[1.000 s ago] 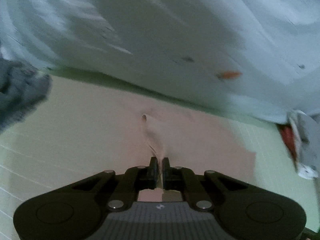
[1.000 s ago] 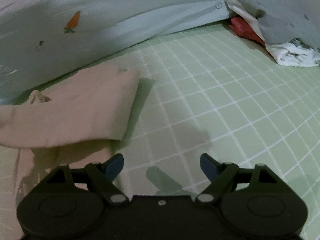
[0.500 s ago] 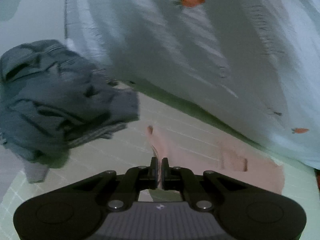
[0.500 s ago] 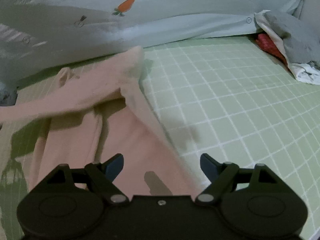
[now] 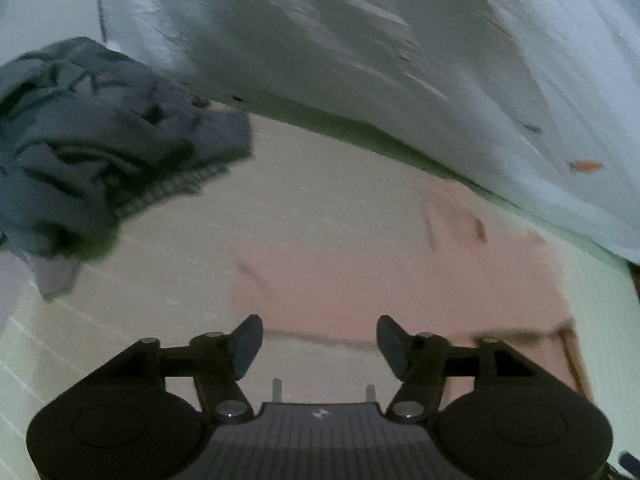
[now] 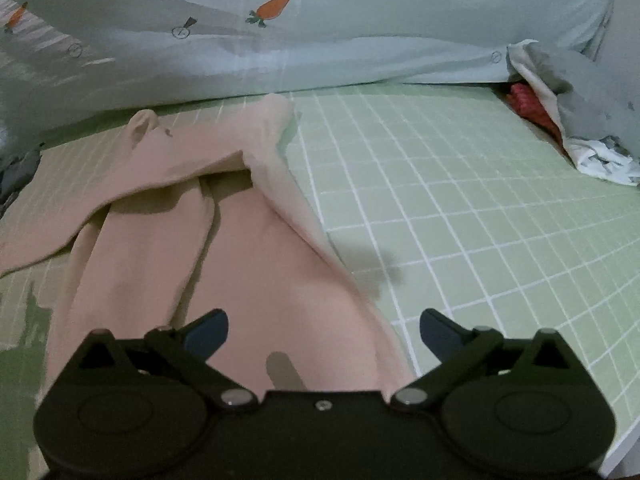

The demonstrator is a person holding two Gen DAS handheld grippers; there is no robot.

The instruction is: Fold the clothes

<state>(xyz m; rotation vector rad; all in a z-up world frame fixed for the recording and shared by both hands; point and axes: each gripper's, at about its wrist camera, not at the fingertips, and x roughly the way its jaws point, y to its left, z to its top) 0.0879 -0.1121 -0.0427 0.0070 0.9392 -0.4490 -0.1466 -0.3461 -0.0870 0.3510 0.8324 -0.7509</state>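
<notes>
Both grippers tilt steeply down toward a bed, each seen from just behind its own fingers. The left gripper has its jaws apart and opening, with nothing between the pads; below and just beyond the gap lies the near edge of the pink garment, which neither pad touches. The right gripper has its jaws spread very wide and opening too, gripping nothing; it hangs over the lower part of the same pink garment, with its left fingertip above the cloth and its right fingertip above the green checked sheet. The garment lies flat on the sheet, partly folded, one panel laid over across its upper half toward the left side of the right wrist view, with a small loop standing up at its far end. Farther off in the left wrist view, a crumpled dark grey garment sits to the left, well apart from the pink one. Beyond everything runs a pale blue duvet with carrot prints, and at its right end a heap of grey, white and red clothes.
</notes>
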